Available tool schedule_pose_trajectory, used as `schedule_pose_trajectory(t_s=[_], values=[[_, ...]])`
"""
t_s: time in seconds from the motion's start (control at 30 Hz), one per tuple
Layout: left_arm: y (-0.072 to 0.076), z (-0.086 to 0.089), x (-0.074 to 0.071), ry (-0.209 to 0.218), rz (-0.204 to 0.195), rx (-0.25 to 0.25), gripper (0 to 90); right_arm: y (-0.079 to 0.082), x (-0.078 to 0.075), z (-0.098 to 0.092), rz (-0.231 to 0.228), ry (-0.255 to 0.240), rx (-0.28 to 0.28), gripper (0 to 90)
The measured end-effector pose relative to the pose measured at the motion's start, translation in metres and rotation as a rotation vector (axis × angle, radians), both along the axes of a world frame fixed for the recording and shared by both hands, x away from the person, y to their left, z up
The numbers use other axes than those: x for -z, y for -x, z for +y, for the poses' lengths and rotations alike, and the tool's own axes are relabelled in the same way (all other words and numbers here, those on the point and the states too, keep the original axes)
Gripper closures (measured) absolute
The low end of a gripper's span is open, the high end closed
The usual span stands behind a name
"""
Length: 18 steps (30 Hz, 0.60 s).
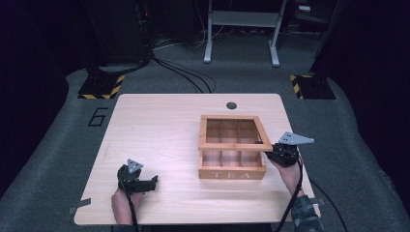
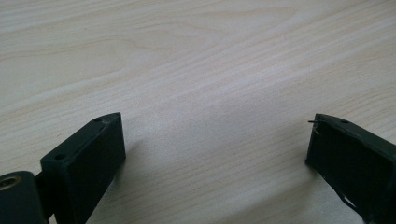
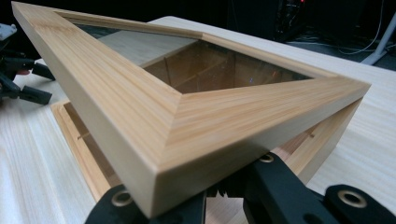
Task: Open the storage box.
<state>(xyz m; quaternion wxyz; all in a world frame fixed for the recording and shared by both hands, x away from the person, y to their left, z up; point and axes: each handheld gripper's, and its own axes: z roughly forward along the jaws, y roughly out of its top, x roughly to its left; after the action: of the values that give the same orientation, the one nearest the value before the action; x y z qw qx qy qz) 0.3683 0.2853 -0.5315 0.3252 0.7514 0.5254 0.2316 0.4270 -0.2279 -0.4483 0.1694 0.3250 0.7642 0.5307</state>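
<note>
High view showed me the wooden tea box with inner compartments right of the pale wooden table's middle, its lettered front facing me and its long axis running left to right. My right gripper was clenched on the front right corner of the glass-paned wooden lid, held tilted with the front raised above the box. My left gripper rested released on the table near the front left, well apart from the box.
</note>
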Motion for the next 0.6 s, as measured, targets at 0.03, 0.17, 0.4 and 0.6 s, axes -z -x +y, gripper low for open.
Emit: schedule_pose_trajectory(t_s=[0.03, 0.17, 0.4, 0.6], values=[[0.000, 0.000, 0.000, 0.000, 0.000, 0.000, 4.1, 0.001, 0.002, 0.000, 0.004, 0.000, -0.002, 88.4], [0.000, 0.000, 0.000, 0.000, 0.000, 0.000, 4.1, 0.003, 0.007, 0.000, 0.012, 0.004, -0.004, 88.1], [0.000, 0.000, 0.000, 0.000, 0.000, 0.001, 4.3, 0.012, 0.014, -0.002, 0.014, 0.001, 0.003, 88.2], [0.000, 0.000, 0.000, -0.001, 0.000, 0.001, 4.5, 0.018, 0.017, -0.001, 0.021, 0.007, -0.006, 88.2]])
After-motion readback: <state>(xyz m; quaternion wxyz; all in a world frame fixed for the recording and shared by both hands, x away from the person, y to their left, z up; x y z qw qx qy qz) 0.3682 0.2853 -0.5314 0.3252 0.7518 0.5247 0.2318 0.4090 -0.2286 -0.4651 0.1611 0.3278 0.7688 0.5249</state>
